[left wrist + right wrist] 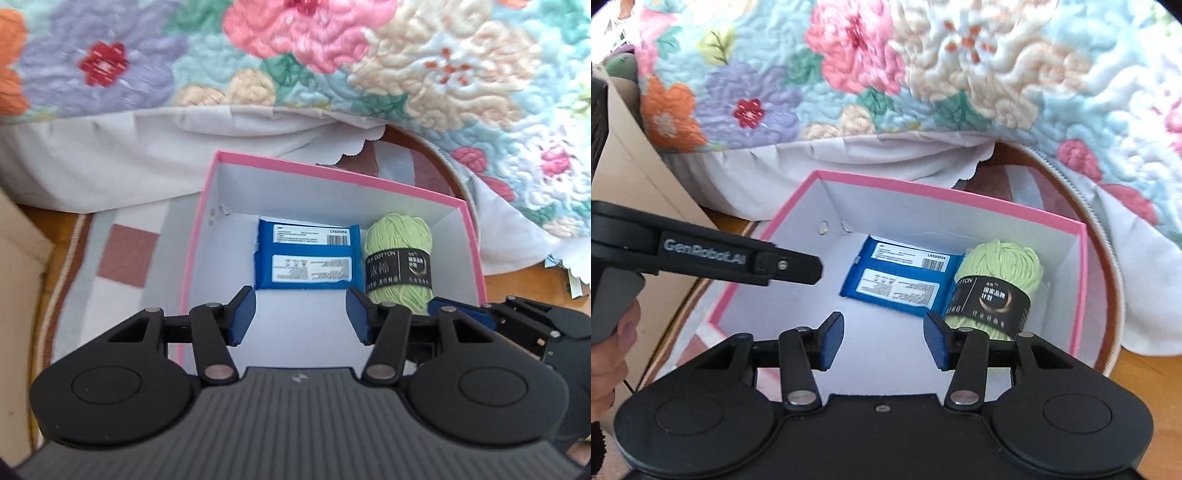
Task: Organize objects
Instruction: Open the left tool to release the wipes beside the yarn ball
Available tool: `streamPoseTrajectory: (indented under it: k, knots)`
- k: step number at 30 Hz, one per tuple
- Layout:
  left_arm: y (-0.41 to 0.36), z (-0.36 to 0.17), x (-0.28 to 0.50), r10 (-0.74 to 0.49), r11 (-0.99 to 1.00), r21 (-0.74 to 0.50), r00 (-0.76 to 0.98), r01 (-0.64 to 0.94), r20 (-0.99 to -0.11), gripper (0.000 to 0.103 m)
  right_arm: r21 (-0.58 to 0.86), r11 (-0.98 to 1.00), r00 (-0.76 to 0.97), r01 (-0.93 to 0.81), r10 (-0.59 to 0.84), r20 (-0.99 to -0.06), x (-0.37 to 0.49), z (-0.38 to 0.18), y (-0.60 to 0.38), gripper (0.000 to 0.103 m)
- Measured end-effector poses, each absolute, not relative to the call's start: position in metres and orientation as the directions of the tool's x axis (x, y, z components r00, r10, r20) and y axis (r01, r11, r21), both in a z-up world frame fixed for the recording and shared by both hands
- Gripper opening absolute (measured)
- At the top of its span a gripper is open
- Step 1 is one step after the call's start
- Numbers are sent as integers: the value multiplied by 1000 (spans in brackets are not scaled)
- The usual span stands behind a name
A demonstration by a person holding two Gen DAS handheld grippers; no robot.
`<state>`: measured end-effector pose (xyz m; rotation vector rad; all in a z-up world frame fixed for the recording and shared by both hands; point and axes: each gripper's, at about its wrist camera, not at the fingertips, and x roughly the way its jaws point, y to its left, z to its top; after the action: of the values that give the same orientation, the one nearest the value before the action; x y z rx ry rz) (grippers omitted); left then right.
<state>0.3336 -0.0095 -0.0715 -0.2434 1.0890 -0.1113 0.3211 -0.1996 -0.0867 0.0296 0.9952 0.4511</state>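
- Both tools, left tool (300, 316) and right tool (882, 340), hover wide open and empty over the pink box (332, 173).
- Inside, the blue packet (308, 258) lies flat, touching the green yarn (399, 258) to its right.
- Packing seems done or paused; the next move likely calls for fetching another item.

We can't read the small print on the blue plastic packet's (306, 258) white labels. The light green yarn skein's (999, 284) lower end sits behind the right gripper's (882, 341) finger. The pink-rimmed white cardboard box's (199, 229) near wall is hidden under the left gripper (299, 317). The floral quilted bedspread (923, 66) runs off the frame's top, blurred.
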Motion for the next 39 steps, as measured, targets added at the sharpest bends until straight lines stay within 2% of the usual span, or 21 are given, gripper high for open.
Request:
streamPoseTrajectory:
  k: [6,21,30,39]
  knots:
    - [4,-26,291,-203,974,-227,468,4,-860,59,204,918,468,-339,353,-810,286,-42,-199,54]
    - [10,55,194,-198,980,-185,467,75,-862,61,109,896,511,-431,342,-789,187,48,-178,56]
    - [6,82,136,-201,979,-156,506,130,-839,63,103,866,481,-489,366,-797,124,76,-174,58]
    - [-5,81,90,-226,969,-144,485,202,-845,63,125,842,429,-525,388,-816,69,72,-174,59]
